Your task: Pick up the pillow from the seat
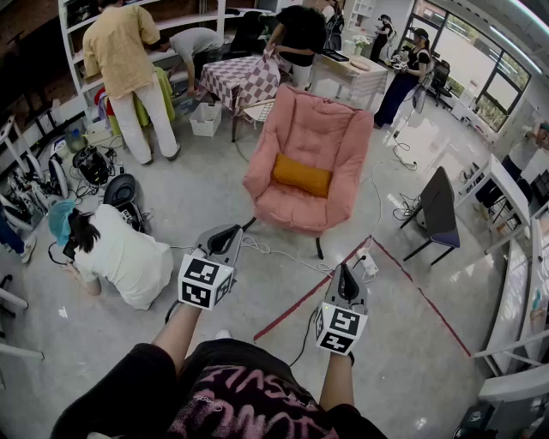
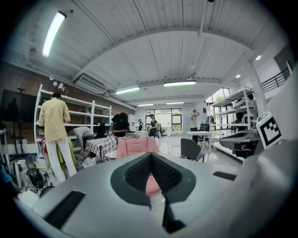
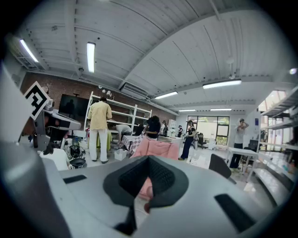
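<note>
A pale grey floor is taking up most of the head view, and a pink armchair is standing on it near the middle, facing the person who is carrying the grippers. Behind the armchair, a table with a checkered cloth is sitting with people bending over it. To the left, a person in a yellow shirt is standing at white shelves, and a person in a white top is kneeling on the floor nearer the camera. A dark chair is standing well to the right of the armchair.

The orange pillow is lying across the armchair's seat, leaning against the backrest, with nothing touching it.

The left gripper and the right gripper are being held out side by side, pointing towards the armchair and well short of it. In the left gripper view the jaws are pressing together on nothing, with the pink armchair showing beyond them. The right gripper view is showing the same: jaws clenched and empty, the armchair ahead.

A red tape line is running across the floor between the grippers and the armchair.
</note>
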Tool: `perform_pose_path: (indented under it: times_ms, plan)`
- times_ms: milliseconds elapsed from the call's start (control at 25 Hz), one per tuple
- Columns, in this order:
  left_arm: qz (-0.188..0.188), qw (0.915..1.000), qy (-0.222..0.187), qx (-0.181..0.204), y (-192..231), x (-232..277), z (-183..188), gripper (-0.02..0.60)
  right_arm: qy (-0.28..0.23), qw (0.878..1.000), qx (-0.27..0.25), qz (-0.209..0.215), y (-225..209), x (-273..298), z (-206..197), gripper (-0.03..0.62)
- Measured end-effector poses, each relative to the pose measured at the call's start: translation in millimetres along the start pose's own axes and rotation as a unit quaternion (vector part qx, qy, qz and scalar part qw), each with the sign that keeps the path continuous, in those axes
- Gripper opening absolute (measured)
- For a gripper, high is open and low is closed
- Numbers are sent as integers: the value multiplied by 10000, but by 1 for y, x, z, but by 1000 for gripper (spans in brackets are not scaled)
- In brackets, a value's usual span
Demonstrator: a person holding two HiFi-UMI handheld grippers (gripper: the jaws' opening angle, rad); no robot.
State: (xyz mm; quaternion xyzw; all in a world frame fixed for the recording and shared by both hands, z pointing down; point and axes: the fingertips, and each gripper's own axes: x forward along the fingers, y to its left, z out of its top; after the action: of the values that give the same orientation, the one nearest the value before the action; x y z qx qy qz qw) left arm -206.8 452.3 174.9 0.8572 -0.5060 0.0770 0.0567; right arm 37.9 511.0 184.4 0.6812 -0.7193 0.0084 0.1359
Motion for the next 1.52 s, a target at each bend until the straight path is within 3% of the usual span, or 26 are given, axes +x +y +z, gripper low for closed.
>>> perform_pose_path:
  times_ms: [800,1000,1520]
  plan:
    - [16,9999,88,-89,21,25,-12,11,143,9997,-157,86,12,31,-9,20]
    - [-25,9999,74,-64,23,36,-10,11,47,9999,55,108,10,40,-5,20]
    - [-181,9998,-103,3,41,55,4,11,-45,9998,158,-146,14,59,10,20]
